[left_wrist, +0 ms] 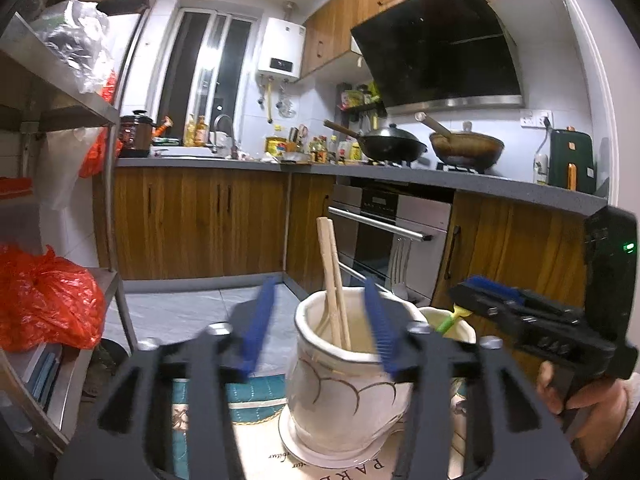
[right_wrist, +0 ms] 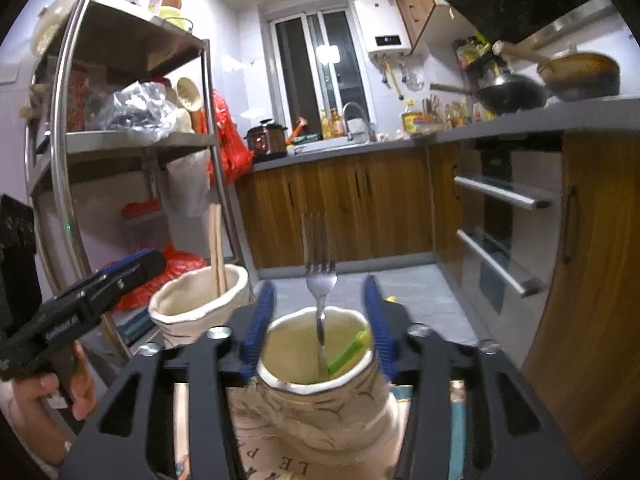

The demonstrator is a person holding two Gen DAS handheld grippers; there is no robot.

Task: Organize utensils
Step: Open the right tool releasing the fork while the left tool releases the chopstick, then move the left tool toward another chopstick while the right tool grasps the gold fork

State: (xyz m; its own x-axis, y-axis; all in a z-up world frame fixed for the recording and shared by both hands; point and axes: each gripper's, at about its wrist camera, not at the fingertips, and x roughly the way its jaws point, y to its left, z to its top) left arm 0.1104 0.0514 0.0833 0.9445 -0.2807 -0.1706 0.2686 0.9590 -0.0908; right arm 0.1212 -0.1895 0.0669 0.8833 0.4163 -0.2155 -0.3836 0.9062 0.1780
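Note:
Two cream ceramic holders stand side by side on a printed mat. The left holder point(left_wrist: 344, 384) holds a pair of wooden chopsticks point(left_wrist: 332, 280); it also shows in the right wrist view point(right_wrist: 196, 304) with the chopsticks point(right_wrist: 216, 248). The right holder point(right_wrist: 320, 392) holds a metal fork point(right_wrist: 320, 276), tines up, and a green-handled utensil point(right_wrist: 348, 352). My left gripper point(left_wrist: 320, 320) is open and empty, fingers astride the left holder's rim. My right gripper point(right_wrist: 318, 320) is open and empty, fingers astride the right holder's rim. The right gripper point(left_wrist: 500, 304) also shows in the left wrist view.
A steel shelf rack point(right_wrist: 132, 140) with bags stands to the left. A red plastic bag point(left_wrist: 44, 300) sits on its lower shelf. Wooden cabinets, an oven point(left_wrist: 392, 236) and a counter point(left_wrist: 360, 168) with woks lie ahead. The printed mat point(left_wrist: 256, 444) lies under the holders.

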